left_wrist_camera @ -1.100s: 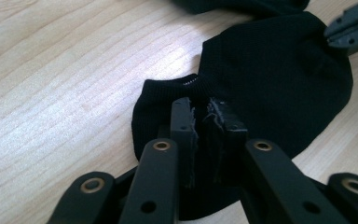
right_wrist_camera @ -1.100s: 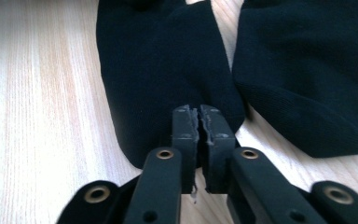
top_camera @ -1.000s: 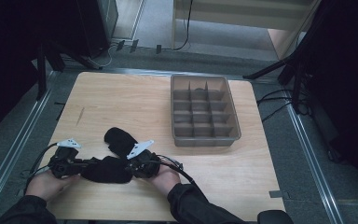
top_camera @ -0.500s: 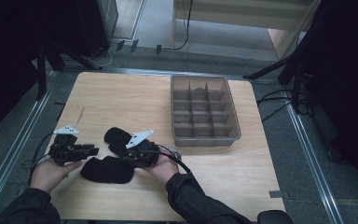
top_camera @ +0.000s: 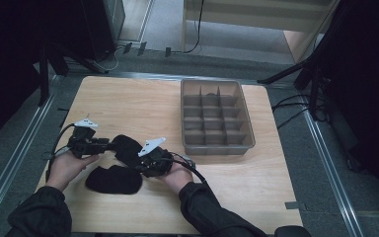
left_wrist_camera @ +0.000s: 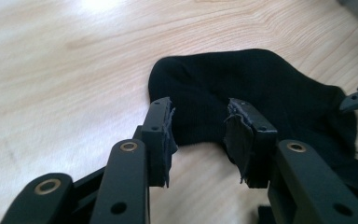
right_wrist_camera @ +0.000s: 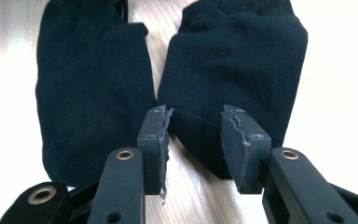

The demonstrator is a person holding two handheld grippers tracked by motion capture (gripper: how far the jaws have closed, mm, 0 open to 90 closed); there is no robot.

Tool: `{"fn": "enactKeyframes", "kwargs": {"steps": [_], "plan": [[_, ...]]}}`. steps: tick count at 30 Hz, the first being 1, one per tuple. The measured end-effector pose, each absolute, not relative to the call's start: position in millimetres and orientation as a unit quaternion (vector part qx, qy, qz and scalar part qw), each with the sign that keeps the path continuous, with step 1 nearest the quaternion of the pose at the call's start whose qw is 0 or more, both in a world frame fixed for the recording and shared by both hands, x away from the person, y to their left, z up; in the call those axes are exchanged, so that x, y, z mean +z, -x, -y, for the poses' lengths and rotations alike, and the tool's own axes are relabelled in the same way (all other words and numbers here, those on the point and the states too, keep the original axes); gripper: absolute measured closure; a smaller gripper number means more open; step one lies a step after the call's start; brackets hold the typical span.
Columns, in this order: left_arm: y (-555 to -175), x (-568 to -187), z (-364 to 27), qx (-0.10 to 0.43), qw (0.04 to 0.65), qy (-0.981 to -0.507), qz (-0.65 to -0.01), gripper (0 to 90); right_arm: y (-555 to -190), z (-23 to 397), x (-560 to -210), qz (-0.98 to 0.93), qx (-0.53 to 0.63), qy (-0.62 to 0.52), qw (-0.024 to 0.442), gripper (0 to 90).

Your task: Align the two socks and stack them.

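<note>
Both pairs of jaws have just been opening, and now each stands about half open with nothing pinched. The left gripper (left_wrist_camera: pixel 198 135) points at the end of the far sock (left_wrist_camera: pixel 261 93), maybe to grab it next. The right gripper (right_wrist_camera: pixel 193 140) has its jaws on either side of that sock's other end, pads not pressing. The near sock (top_camera: pixel 113 179) lies flat just beside the far sock, let go. The tray (top_camera: pixel 217 148) sits well apart from the far sock, across the table (top_camera: pixel 143 98).

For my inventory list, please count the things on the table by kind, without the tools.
Black socks: 2
Grey compartment tray: 1
Total: 3
</note>
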State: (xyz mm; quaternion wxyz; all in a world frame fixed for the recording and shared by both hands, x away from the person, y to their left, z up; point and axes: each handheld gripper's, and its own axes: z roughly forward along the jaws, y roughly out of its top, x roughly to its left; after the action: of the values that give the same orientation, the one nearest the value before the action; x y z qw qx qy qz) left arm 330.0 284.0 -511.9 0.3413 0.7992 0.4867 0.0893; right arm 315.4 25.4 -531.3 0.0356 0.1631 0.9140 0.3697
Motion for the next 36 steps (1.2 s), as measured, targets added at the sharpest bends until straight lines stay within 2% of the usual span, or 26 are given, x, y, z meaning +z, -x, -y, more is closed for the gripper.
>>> {"fn": "enactKeyframes", "kwargs": {"steps": [11, 17, 21, 25, 28, 36], "plan": [[-338.3, -527.9, -273.7, 0.077, 0.310, -0.822, -0.471, 56.9, -313.0, -25.7, -539.3, -0.914, 0.368, -0.159, 0.070, 71.9], [-335.2, -529.9, -272.0, 0.103, 0.303, -0.830, -0.456, 71.2, -311.4, -25.3, -541.2, -0.910, 0.370, -0.162, 0.088, 79.4], [-334.2, -530.8, -273.7, 0.107, 0.303, -0.828, -0.460, 81.4, -313.5, -24.9, -540.8, -0.907, 0.372, -0.181, 0.082, 84.3], [-334.7, -528.5, -273.1, 0.094, 0.295, -0.825, -0.474, 84.2, -314.8, -24.9, -539.0, -0.906, 0.368, -0.197, 0.071, 86.2], [-337.6, -525.3, -277.3, 0.047, 0.299, -0.811, -0.501, 84.7, -314.2, -24.2, -536.4, -0.906, 0.367, -0.199, 0.071, 86.7], [-324.8, -505.1, -288.6, 0.022, 0.315, -0.791, -0.525, 84.3, -311.3, -18.6, -519.2, -0.898, 0.390, -0.196, 0.065, 86.8]]}}
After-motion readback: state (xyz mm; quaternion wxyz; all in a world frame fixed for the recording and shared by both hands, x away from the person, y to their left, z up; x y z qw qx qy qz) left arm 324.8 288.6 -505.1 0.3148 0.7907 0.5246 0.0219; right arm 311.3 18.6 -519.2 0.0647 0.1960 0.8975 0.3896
